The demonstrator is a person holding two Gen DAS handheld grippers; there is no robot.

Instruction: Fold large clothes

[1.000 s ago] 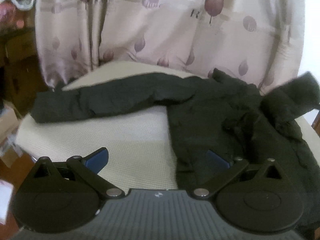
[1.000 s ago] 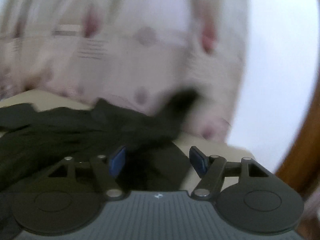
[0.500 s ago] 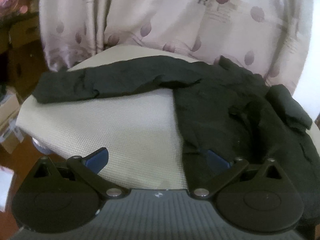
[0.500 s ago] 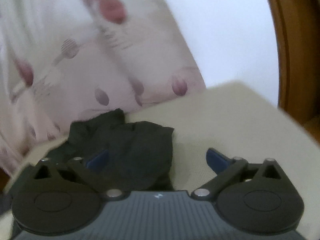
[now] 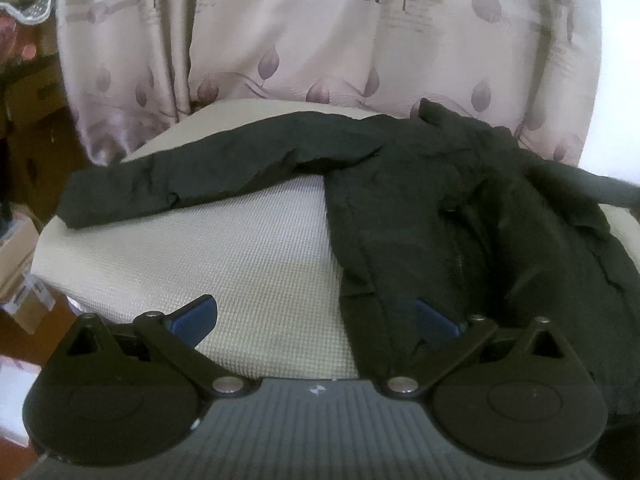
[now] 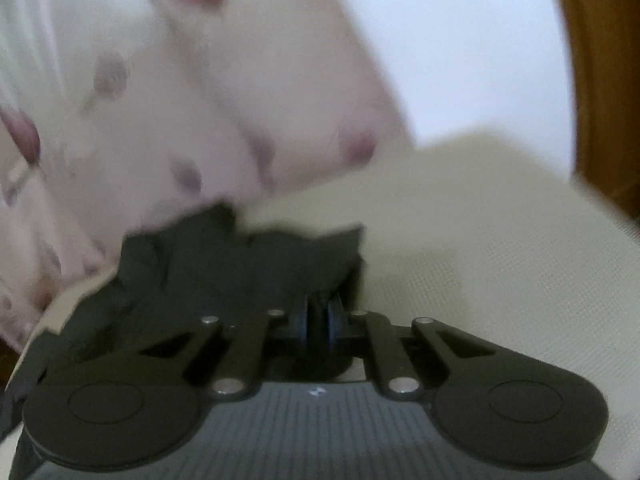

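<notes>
A black jacket (image 5: 440, 208) lies spread on a cream-covered table (image 5: 240, 248), one long sleeve (image 5: 200, 176) stretched out to the left. My left gripper (image 5: 316, 318) stands open just above the table's near edge. Its left pad (image 5: 196, 316) is over bare cloth, and its right pad (image 5: 434, 320) is over the jacket's lower hem. In the right wrist view my right gripper (image 6: 318, 320) is shut on a bunched edge of the jacket (image 6: 240, 264), with dark fabric pinched between the blue pads. Which part of the jacket this is stays blurred.
A pink patterned curtain (image 5: 320, 40) hangs right behind the table. Cardboard boxes (image 5: 16, 248) and clutter sit on the floor at the left. A wooden frame (image 6: 600, 80) and a white wall stand beyond the cream tabletop (image 6: 500, 240) at the right.
My right gripper swung to the jacket's right end, opened wide, then closed on the black fabric. The jacket's right part dropped from raised to flat. My left gripper edged slightly closer.
</notes>
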